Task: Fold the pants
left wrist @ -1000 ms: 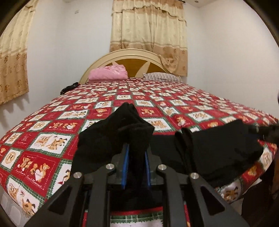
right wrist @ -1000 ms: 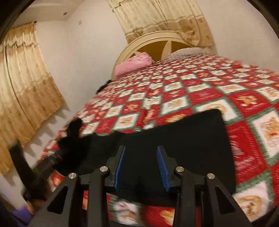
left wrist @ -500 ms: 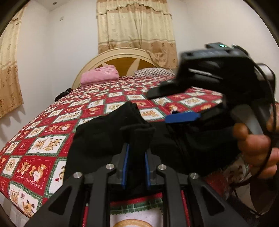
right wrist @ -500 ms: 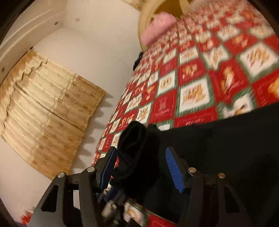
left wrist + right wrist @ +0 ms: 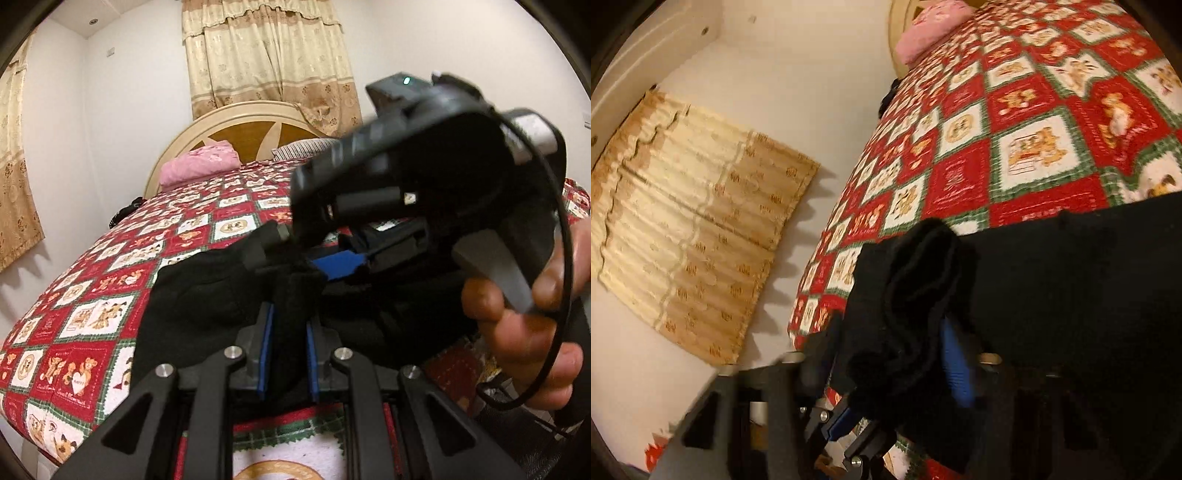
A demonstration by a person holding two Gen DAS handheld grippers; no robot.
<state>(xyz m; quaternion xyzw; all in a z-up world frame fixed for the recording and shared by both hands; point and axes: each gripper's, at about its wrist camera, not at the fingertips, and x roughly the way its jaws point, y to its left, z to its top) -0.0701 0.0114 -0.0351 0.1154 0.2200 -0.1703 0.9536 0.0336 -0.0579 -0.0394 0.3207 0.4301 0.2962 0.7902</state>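
**Both tongs meet at one bunched end**

The left tongs are clenched on a bunch of the black pants, which lie on the bed. The right tongs straddle the same bunch at 12 o'clock, apparently gripping it, probably to take it over.

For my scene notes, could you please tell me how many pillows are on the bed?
2: a pink pillow left against the headboard, and a striped pillow to its right, partly hidden behind the right gripper.
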